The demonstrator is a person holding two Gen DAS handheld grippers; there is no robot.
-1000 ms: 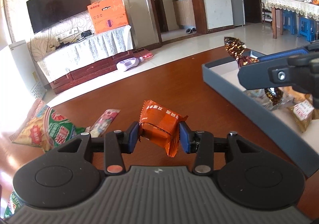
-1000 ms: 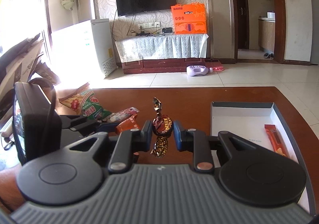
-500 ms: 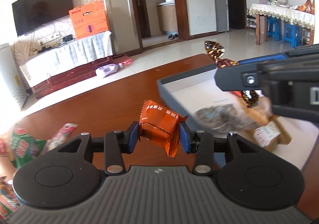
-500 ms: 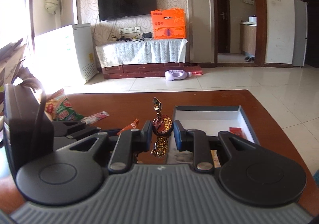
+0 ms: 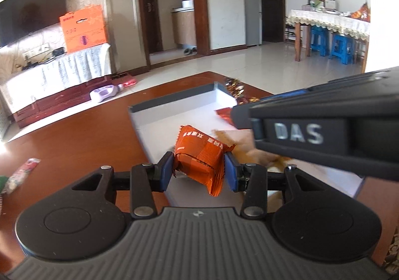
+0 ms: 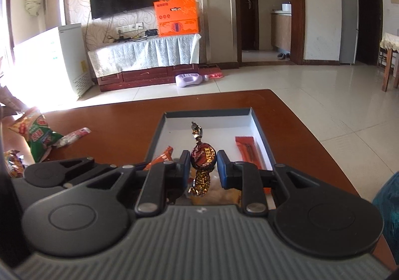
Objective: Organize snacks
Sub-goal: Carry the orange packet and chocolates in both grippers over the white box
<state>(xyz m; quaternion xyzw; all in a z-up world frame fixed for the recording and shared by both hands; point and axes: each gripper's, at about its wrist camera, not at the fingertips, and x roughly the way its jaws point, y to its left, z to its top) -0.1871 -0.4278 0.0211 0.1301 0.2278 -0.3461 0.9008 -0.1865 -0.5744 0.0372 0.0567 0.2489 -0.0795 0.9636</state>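
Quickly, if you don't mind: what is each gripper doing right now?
Left gripper: shut on the orange snack packet, over the tray.
Right gripper: shut on the brown toffee candy, also over the tray.

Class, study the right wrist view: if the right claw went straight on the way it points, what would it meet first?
Probably the white floor of the tray, beyond the toffee candy held in the right claw; depth is uncertain.

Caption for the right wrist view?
Right hand-held gripper holds a toffee above the grey tray.
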